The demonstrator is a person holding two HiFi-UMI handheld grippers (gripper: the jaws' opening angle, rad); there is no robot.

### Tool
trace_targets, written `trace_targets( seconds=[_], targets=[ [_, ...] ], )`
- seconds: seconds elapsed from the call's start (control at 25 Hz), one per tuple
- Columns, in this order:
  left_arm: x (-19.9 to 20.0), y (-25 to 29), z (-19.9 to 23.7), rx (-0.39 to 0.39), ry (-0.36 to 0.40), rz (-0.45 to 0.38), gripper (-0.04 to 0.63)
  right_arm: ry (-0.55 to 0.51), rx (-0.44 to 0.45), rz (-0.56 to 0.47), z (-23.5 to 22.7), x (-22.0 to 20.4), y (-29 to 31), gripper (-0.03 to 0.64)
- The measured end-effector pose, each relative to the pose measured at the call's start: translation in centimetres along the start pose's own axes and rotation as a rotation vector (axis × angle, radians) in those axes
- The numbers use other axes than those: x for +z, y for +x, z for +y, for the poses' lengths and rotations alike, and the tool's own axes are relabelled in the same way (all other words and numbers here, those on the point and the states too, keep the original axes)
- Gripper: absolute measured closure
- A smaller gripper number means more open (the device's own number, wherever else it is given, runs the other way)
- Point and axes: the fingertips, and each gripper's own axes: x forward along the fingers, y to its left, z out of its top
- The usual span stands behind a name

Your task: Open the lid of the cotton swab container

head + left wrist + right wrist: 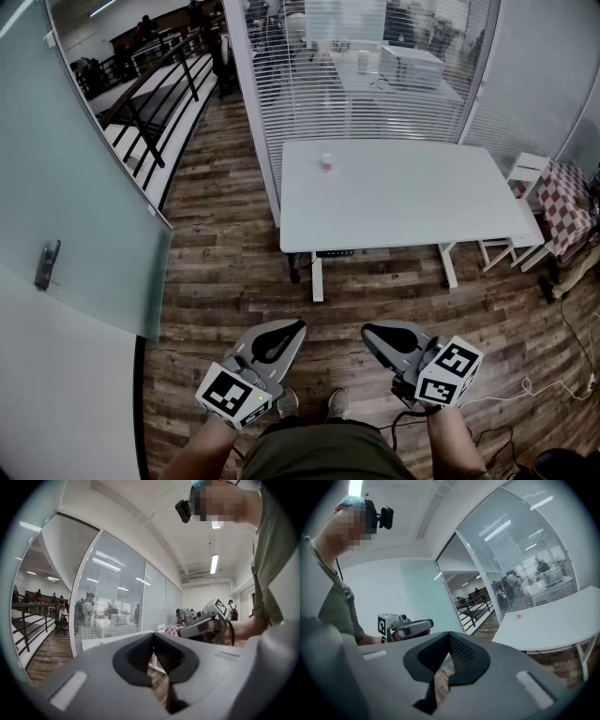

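Approach step, nothing touched yet. Left gripper (296,326) and right gripper (367,331) had jaws together, empty. Container (326,161) stood near table (412,211) far edge, well apart. Next: step closer, part jaws.

The cotton swab container (326,161) is a tiny round tub, pale on top and pink lower down, standing upright all alone on the white table (403,197), close to its far edge and left end, too small to show if its lid is shut.
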Motion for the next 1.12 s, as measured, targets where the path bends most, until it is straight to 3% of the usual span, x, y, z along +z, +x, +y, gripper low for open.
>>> trace_targets(
  seconds=[0.4, 1.12],
  targets=[
    [-0.6, 1.7, -1.7, 0.027, 0.009, 0.015, 0.588, -0.005, 0.033, -0.011, -1.3, -0.1, -1.9, 0.607],
    [-2.2, 3.7, -1.7, 0.098, -0.028, 0.027, 0.588, 0.042, 0.014, 0.01, -5.6, -1.0, -3.1, 0.607]
  ],
)
